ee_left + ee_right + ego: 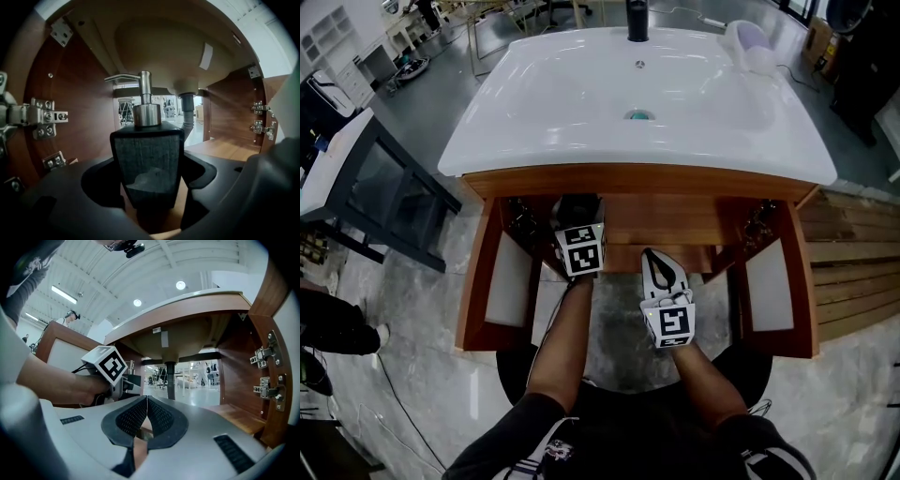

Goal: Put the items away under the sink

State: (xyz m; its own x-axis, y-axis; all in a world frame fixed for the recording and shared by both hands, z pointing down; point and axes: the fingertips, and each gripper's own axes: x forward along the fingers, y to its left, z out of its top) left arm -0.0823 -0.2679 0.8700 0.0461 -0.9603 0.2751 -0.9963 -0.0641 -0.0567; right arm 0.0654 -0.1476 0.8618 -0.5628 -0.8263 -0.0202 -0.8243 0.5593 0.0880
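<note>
Soap dispenser (147,164): dark square bottle with a steel pump, upright inside the wooden cabinet (666,211), below the white sink (581,103).
Left gripper (577,217): reaching into the cabinet, jaws spread to either side of the dispenser (thin slivers of wood show between pads and bottle, so released).
Right gripper (146,404): jaws clenched together, empty, at the cabinet mouth beside the left one.
Drain pipe (187,110): behind the dispenser.

Two grippers: the left gripper (150,174) and the right gripper (146,400). One soap dispenser (147,150) stands between the left gripper's jaws. Ahead of it hangs one drain pipe (187,111). To its right are two hinges (259,108). Two cabinet doors (511,281) flank both grippers.
</note>
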